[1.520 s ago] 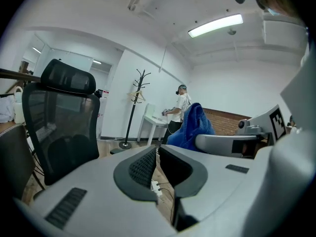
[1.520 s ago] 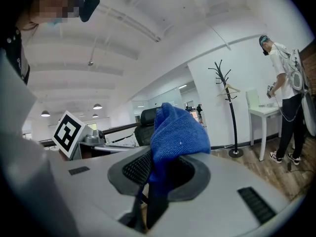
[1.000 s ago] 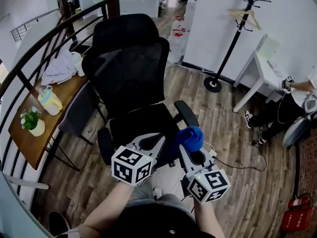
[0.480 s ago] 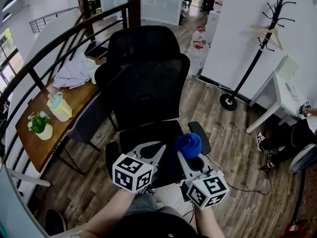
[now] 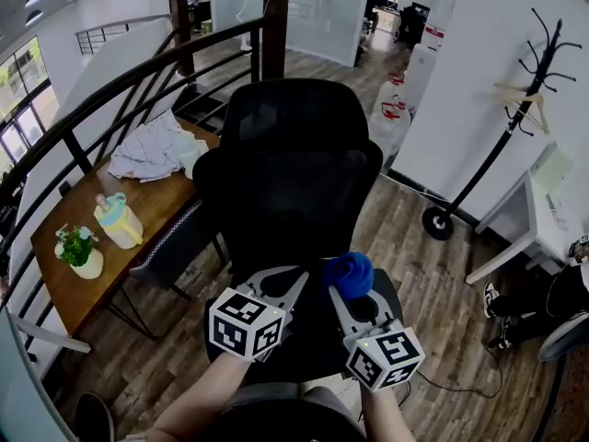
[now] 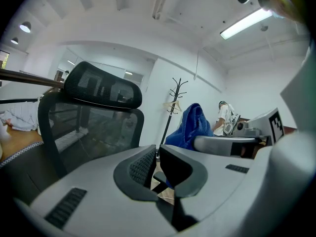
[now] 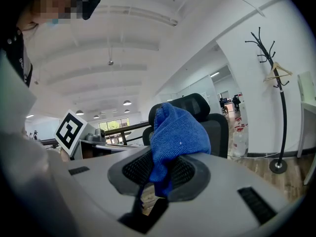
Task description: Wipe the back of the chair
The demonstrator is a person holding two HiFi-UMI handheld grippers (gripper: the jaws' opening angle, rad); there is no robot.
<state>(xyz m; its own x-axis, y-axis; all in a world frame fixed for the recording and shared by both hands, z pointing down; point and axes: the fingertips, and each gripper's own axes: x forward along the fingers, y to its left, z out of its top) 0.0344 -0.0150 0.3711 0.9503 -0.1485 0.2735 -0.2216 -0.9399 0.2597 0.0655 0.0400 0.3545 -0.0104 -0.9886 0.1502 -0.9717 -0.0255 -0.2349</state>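
A black office chair (image 5: 287, 182) with a mesh back (image 6: 89, 127) and headrest (image 5: 283, 113) faces me in the head view. My right gripper (image 5: 342, 288) is shut on a blue cloth (image 5: 349, 273), held just in front of the seat, below the back. In the right gripper view the blue cloth (image 7: 175, 135) bulges from the jaws, with the chair (image 7: 207, 117) behind it. My left gripper (image 5: 293, 282) hangs beside it on the left, shut with nothing in it. The left gripper view shows the blue cloth (image 6: 187, 127) to its right.
A wooden side table (image 5: 101, 238) at left carries a small plant (image 5: 78, 250), a yellow jug (image 5: 120, 221) and crumpled cloth (image 5: 152, 150). A dark railing (image 5: 110, 86) runs behind. A coat stand (image 5: 502, 118) and a white desk (image 5: 543, 210) are at right.
The view has lifted: the chair has slid lower and nearer in the head view. Both grippers kept their pose, the right one still holding the cloth.
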